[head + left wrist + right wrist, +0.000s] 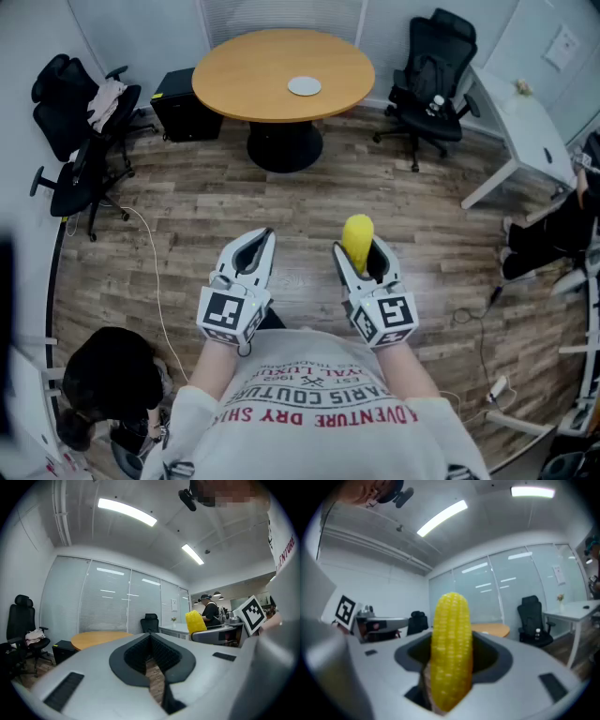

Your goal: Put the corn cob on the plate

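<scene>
Right now the corn cob point(357, 234) is off the worktop point(239, 70) altogether. It stands upright in the right gripper point(362, 255), which is pinching it on both sides. In the right gripper view the yellow kernels fill the hollow between the jaws, and the cob's tip rises above them. The left gripper point(255, 251) is held just beside the right one, at about the same level. Its jaws are pressed together at the tips, with nothing between them. Both grippers hang over the wooden floor point(187, 211) in front of the person's white shirt point(328, 412), well apart from the round wooden worktop. The plate point(304, 86) lies on that worktop, near the middle and a little toward the right edge, and it is bare. A black office chair point(80, 122) with a cloth draped on it stands off the worktop's left edge. Another black chair point(433, 70) stands off its right edge, and a white desk point(530, 131) is further right. Cables point(155, 281) trail across the floor on the left.
</scene>
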`<state>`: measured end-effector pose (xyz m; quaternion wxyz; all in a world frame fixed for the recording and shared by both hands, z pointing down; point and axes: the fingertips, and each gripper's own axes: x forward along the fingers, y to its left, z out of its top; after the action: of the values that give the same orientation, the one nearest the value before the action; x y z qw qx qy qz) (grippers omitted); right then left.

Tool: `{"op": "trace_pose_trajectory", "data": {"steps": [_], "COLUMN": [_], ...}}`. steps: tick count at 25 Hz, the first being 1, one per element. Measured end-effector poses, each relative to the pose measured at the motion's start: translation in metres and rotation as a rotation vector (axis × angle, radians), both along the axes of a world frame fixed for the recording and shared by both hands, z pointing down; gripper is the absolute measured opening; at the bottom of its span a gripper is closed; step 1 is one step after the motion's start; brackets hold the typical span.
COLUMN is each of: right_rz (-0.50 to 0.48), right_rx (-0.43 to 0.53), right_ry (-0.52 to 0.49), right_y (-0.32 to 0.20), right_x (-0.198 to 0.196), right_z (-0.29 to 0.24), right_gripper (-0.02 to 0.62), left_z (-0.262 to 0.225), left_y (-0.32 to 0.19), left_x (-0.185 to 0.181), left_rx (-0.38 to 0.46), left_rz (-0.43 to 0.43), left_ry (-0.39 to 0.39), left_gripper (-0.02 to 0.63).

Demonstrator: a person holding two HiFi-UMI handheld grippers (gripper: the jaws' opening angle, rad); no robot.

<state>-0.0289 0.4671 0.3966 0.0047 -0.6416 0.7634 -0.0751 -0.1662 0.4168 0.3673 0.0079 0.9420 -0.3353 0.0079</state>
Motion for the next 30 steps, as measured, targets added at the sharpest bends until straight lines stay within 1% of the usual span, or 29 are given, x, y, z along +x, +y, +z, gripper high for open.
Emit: {"op": "trace_pose_trajectory", "data": {"steps": [4, 12, 18, 24, 30], "right_rz": [0.007, 0.017, 0.016, 0.017, 0.036], "right_rx": [-0.003, -0.012, -0.014, -0.031, -0.05], "right_ry": [-0.007, -0.012, -0.053, -0.062, -0.059], "right_y": [-0.002, -0.001, -0.012, -0.044, -0.104], "right_x": [0.006, 0.005, 0.007, 0.003, 0.005], "right_z": [-0.001, 0.0, 0.001, 0.009, 0.012], "right_gripper": [0.267, 0.267, 0.267, 0.267, 0.267], "left_z": [-0.003, -0.001, 0.001, 0.013, 0.016], "left_y": [-0.002, -0.006, -0.016, -0.05, -0.116], "left_x": [0.005, 0.004, 0.009, 0.011, 0.013], "left_rx": [0.002, -0.004, 0.002, -0.019, -0.04], "left_rz": [0.004, 0.013, 0.039, 0.051, 0.07], "left_ry": [-0.002, 0.003, -0.002, -0.015, -0.009], "left_gripper": [0.034, 0.034, 0.034, 0.034, 0.034]}}
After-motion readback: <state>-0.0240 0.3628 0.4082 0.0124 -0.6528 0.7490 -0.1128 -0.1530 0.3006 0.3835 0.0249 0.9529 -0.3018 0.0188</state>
